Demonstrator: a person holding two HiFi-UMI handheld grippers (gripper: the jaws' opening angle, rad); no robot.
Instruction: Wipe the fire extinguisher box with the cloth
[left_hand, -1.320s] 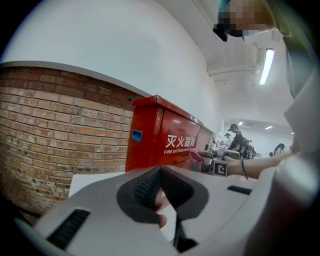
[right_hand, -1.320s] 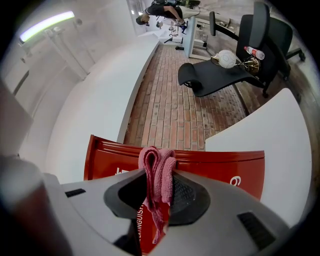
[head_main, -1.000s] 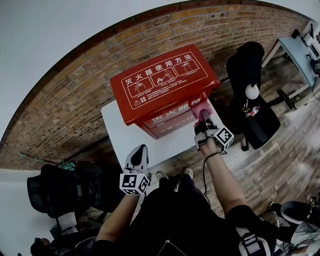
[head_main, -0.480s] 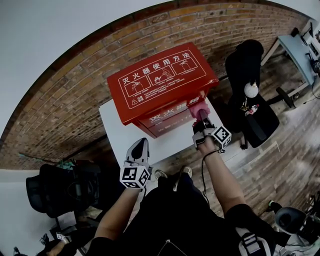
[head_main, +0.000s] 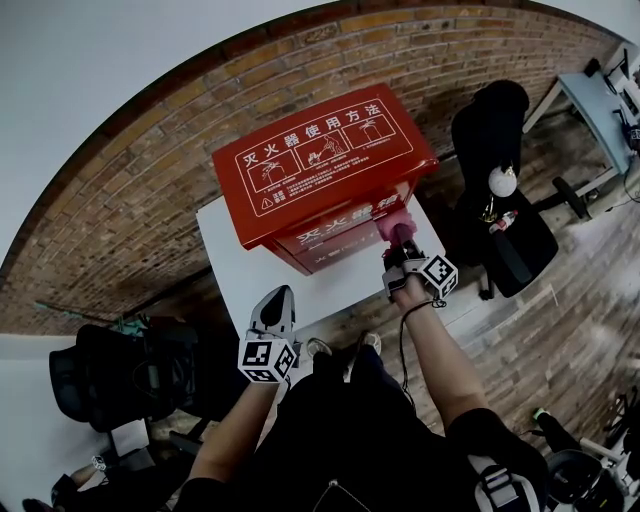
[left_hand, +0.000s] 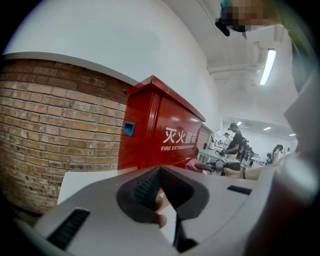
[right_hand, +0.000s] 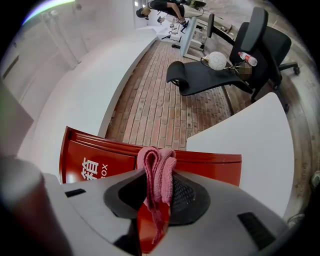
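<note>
Your left gripper (head_main: 280, 298) low near body, fingers pressed together, empty. Your right gripper (right_hand: 159, 175): fingers pinching pink cloth (right_hand: 156, 162) (folded wad) at front right corner of fire extinguisher box (head_main: 320, 165) on white tabletop (head_main: 240, 270). Wiping step likely in hand; next, sweep cloth across front with steady pressure.

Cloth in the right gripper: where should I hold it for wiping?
Across its folded middle, coming from the front of the box, as the right gripper does. The cloth is doubled over, so the thick fold past the tips should meet the red face first.
</note>
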